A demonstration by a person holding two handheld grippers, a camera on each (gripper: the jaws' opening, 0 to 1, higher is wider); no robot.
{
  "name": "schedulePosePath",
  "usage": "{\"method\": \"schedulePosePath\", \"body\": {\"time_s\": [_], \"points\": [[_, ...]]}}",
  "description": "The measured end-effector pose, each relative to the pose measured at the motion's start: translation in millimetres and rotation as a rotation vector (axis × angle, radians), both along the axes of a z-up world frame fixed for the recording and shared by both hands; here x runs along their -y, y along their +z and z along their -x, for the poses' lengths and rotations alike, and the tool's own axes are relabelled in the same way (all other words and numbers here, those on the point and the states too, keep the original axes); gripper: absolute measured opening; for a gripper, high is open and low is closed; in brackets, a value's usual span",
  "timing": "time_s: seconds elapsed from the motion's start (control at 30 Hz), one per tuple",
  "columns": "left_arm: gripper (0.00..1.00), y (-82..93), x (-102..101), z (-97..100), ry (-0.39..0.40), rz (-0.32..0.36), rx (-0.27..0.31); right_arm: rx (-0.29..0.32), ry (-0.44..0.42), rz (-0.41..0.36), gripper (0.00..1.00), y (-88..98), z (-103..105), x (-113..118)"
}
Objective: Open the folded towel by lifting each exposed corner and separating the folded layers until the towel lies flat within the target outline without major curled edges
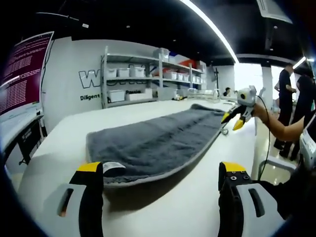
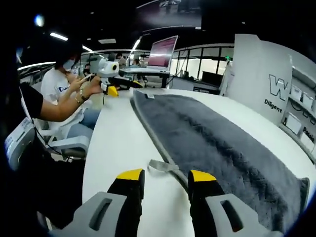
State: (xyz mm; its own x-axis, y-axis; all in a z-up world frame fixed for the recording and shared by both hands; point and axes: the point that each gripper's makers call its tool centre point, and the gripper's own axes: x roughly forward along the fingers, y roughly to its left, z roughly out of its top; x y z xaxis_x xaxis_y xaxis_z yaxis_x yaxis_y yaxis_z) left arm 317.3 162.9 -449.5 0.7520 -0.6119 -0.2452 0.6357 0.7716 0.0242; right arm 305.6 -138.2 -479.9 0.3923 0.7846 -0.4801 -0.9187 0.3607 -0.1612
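Note:
A long grey towel [image 1: 158, 138] lies stretched along the white table [image 1: 64, 133], with a paler hem along its edge. My left gripper [image 1: 162, 170] is wide open at the near short end, its left jaw beside a corner with a white label [image 1: 112, 168]. At the far end my right gripper [image 1: 233, 121], held in a hand, hovers by the far corner. In the right gripper view, my right gripper [image 2: 166, 177] stands open over the towel [image 2: 212, 138] hem and a small grey loop [image 2: 160, 166]. The left gripper [image 2: 111, 90] is at the opposite end.
Shelves with white bins [image 1: 143, 79] stand behind the table, and a lit screen [image 1: 22, 79] is at the left. People stand at the right [image 1: 286, 98]. A seated person [image 2: 61, 86] and a chair [image 2: 64, 145] are beside the table [image 2: 118, 138]. A laptop [image 2: 163, 52] sits beyond.

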Motion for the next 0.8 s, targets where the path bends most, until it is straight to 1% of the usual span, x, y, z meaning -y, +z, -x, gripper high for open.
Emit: {"method": "schedulePosePath", "body": {"time_s": [0.1, 0.17, 0.23, 0.27, 0.33, 0.37, 0.4, 0.5, 0.6, 0.8], "points": [[0.96, -3.3, 0, 0.1, 0.003, 0.002, -0.011, 0.030, 0.031, 0.024, 0.26, -2.8, 1, -7], [0.96, -4.1, 0, 0.7, 0.005, 0.006, -0.012, 0.042, 0.046, 0.035, 0.25, -5.3, 1, -12], [0.96, -4.3, 1, 1.7, 0.005, 0.009, -0.012, 0.073, 0.062, 0.060, 0.21, -8.5, -2, -18], [0.96, -3.9, 1, 2.1, 0.008, 0.009, -0.010, 0.114, 0.067, 0.073, 0.16, -7.5, -5, -20], [0.96, -3.7, 0, 2.3, 0.010, 0.008, -0.009, 0.125, 0.066, 0.047, 0.03, -4.1, -5, -23], [0.95, -3.9, 0, 2.5, 0.010, 0.007, -0.009, 0.120, 0.070, 0.022, 0.00, -1.6, -5, -26], [0.95, -4.1, 0, 2.6, 0.011, 0.006, -0.010, 0.116, 0.070, 0.011, 0.00, -0.8, -5, -26], [0.95, -5.8, -1, 3.5, 0.015, -0.004, -0.013, 0.108, 0.067, 0.020, 0.00, -4.0, -6, -24], [0.95, -5.4, -2, 4.0, 0.015, -0.001, -0.012, 0.080, 0.076, 0.012, 0.00, -6.9, -1, -24], [0.95, -4.9, -3, 3.9, 0.016, -0.002, -0.011, 0.066, 0.098, 0.011, 0.00, -6.1, 11, -25]]}}
